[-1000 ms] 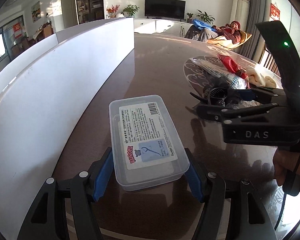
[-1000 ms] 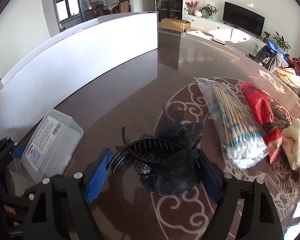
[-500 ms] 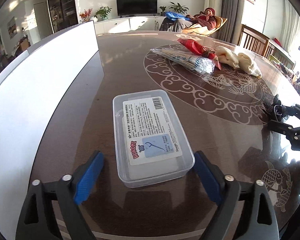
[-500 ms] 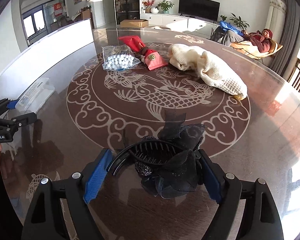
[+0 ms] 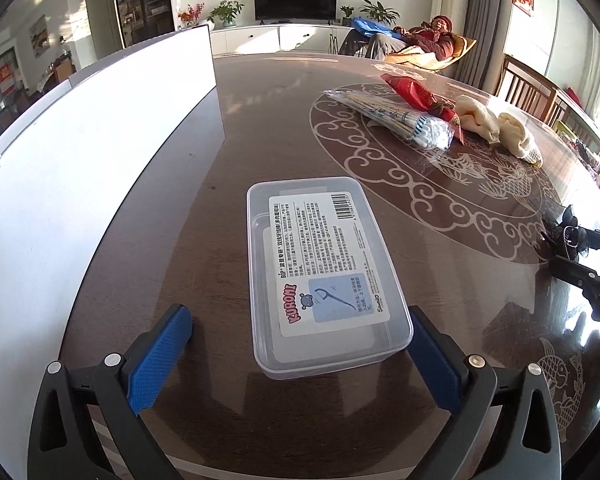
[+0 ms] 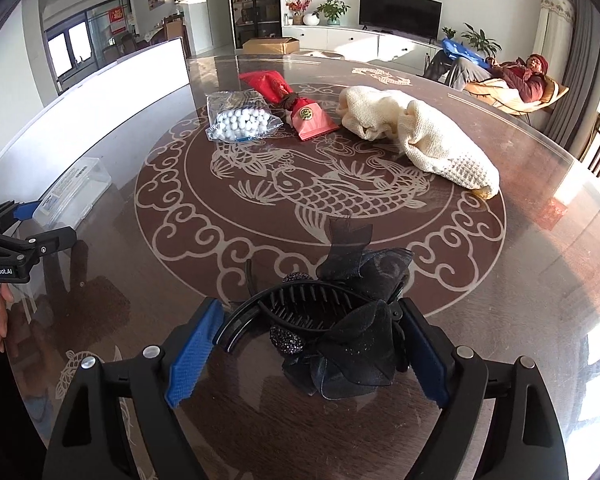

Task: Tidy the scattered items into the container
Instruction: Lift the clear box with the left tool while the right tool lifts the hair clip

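Observation:
A clear plastic box [image 5: 320,264] with a printed label on its lid lies flat on the brown table. My left gripper [image 5: 296,320] stands open around the box's near end, with a gap between each blue pad and the box. A black hair clip [image 6: 332,320] with a gauze bow rests on the table between the fingers of my right gripper [image 6: 308,308]. Its jaws are opening, and the left pad [image 6: 196,340] stands clear of the clip. The box [image 6: 74,192] and left gripper [image 6: 46,222] show at the far left of the right wrist view.
A bag of cotton swabs [image 6: 240,120], a red pouch [image 6: 296,108] and a cream knitted cloth [image 6: 420,140] lie across the table's patterned middle. A tall white board [image 5: 80,160] runs along the left edge. A person reclines in a chair beyond the table; wooden chairs stand at right.
My left jaws spread wide off the box. My right gripper swung away from beside the box, carrying the hair clip across the table, then eased its jaws apart.

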A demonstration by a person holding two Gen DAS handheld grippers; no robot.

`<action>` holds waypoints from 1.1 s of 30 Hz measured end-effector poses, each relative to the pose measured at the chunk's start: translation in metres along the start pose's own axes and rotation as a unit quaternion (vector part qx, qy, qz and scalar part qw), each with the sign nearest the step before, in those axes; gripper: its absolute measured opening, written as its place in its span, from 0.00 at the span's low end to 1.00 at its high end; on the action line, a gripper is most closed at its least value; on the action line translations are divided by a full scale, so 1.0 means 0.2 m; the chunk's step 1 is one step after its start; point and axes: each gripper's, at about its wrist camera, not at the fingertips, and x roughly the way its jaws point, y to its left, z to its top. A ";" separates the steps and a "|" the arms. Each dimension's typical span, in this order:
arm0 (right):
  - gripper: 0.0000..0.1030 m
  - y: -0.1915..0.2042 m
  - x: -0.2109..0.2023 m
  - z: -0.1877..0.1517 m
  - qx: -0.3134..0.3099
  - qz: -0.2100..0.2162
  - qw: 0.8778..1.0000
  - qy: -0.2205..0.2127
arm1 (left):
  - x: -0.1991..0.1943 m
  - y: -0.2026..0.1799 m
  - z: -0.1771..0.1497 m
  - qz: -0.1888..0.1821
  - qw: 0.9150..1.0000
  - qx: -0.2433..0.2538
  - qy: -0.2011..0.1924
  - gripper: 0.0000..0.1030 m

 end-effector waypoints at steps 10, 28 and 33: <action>0.85 0.00 0.00 0.00 0.000 0.000 1.000 0.000 | 0.01 -0.05 0.02 0.024 0.999 -0.028 0.011 1.00; 0.85 0.00 0.01 0.00 0.001 0.000 1.000 -0.001 | 0.02 -0.06 0.03 0.027 0.999 -0.032 0.017 1.00; 0.85 0.00 0.01 0.00 0.001 0.000 1.000 -0.001 | 0.02 -0.06 0.03 0.024 0.999 -0.032 0.008 1.00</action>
